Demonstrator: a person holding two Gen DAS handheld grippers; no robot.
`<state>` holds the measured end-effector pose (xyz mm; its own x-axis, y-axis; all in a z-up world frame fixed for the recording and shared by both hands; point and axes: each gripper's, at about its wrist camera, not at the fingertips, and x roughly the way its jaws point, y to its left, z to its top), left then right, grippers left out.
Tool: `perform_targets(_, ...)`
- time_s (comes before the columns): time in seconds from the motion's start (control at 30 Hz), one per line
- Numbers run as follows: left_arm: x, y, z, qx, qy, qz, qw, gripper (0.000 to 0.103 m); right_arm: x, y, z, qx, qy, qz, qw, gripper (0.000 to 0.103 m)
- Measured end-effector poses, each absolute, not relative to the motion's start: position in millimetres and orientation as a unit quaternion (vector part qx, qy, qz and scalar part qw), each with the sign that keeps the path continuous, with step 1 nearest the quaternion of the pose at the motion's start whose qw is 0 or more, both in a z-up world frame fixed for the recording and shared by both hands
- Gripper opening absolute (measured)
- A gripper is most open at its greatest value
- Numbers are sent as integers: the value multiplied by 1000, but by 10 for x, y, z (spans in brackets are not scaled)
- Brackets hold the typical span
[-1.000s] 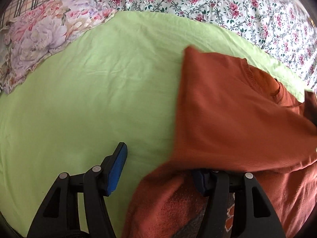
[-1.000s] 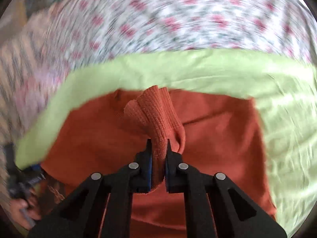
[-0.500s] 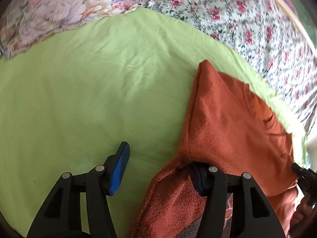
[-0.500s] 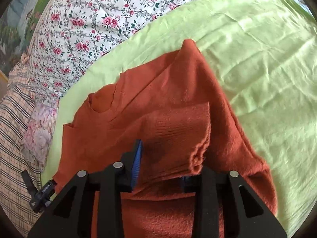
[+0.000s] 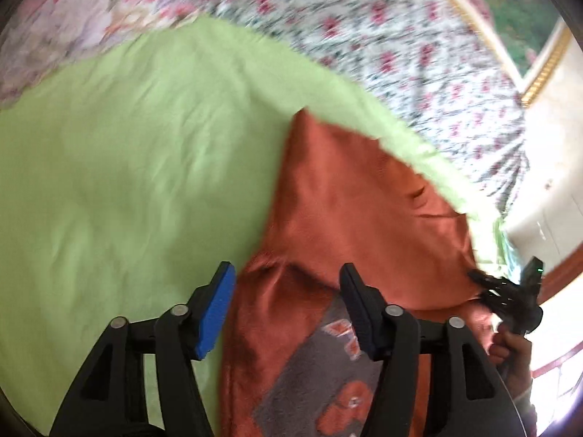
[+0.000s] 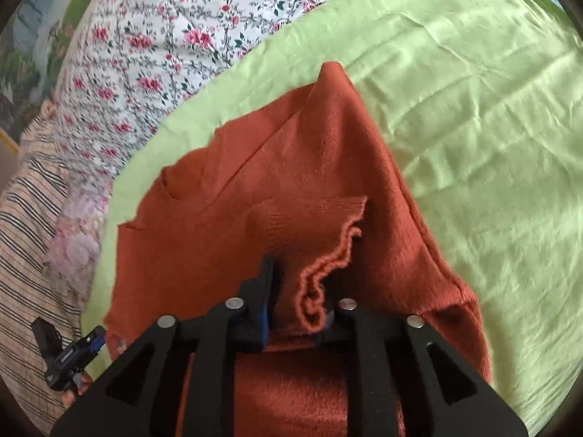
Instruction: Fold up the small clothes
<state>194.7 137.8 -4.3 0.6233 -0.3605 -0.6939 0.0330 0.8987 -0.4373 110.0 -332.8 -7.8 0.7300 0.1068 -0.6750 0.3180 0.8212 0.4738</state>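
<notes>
A rust-orange knit sweater (image 6: 277, 167) lies partly folded on a light green sheet (image 6: 473, 109). Its ribbed sleeve cuff (image 6: 328, 251) rests across the body, its wavy edge lying loose between the jaws of my right gripper (image 6: 298, 302); the jaws are opening and no pad presses on it. In the left wrist view the sweater (image 5: 346, 200) shows a grey printed patch (image 5: 320, 371) near its bottom. My left gripper (image 5: 284, 302) hovers over that edge, jaws wide and opening, holding nothing. The right gripper (image 5: 510, 291) and a hand appear at the sweater's right side.
The green sheet (image 5: 127, 182) spreads over a floral bedspread (image 6: 164, 47). A striped cloth (image 6: 25, 255) and a pale flowered pillow (image 5: 73, 18) lie beyond the sheet's edge. A gold-framed picture (image 5: 539, 54) hangs on the wall. The left gripper (image 6: 69, 357) shows at the lower left.
My right gripper, shut on the raised sleeve cuff a second ago, has let it go; the cuff now lies on the sweater. My left gripper's right finger came out from under the fabric.
</notes>
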Motion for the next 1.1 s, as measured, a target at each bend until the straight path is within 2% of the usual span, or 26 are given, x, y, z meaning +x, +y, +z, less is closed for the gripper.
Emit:
perform_targets(0.1,2272,1267,62,-164,422,-112,884,79,1092,-3310,-34,291,358,-59,885,33)
perform_targets(0.33,3377,989,-334,-137,488,-118,854,79,1094,-3315,-34,296,357,-62,884,34)
perform_targets(0.37,3493,958,-404,-136,496,-122,849,75,1100,-3313,-34,295,358,-64,884,34)
perform_targets(0.43,3596,914,-472,-114,498,-106,853,54,1106,-3311,-39,293,360,-62,884,34)
perform_targets(0.47,3603,892,-454,-104,489,-104,860,21,1115,-3305,-40,290,360,-61,884,34)
perform_targets(0.5,3607,910,-437,-113,483,-116,860,11,1123,-3294,-39,284,361,-58,887,34)
perform_targets(0.53,3585,948,-419,-123,475,-113,864,11,1141,-3264,-33,272,363,-56,889,28)
perform_targets(0.57,3538,973,-372,-125,455,-109,875,10,1165,-3222,-13,257,364,-52,894,6)
perform_targets(0.67,3434,997,-336,-121,424,-97,892,9,1147,-3105,147,233,328,-33,915,7)
perform_targets(0.77,3456,1101,-464,-143,430,-85,887,9,1111,-3019,278,204,299,-30,932,7)
perform_targets(0.93,3530,1156,-522,-158,438,-82,881,11,1299,-3142,-111,206,391,-71,894,6)
perform_targets(1.0,3521,1168,-517,-155,446,-73,879,16,1265,-3165,-91,213,384,-74,895,9)
perform_targets(1.07,3453,1198,-475,-152,451,-62,877,21,1214,-3175,-33,213,382,-89,895,19)
perform_targets(1.1,3373,1228,-431,-151,451,-56,878,21,1163,-3173,3,210,379,-95,896,20)
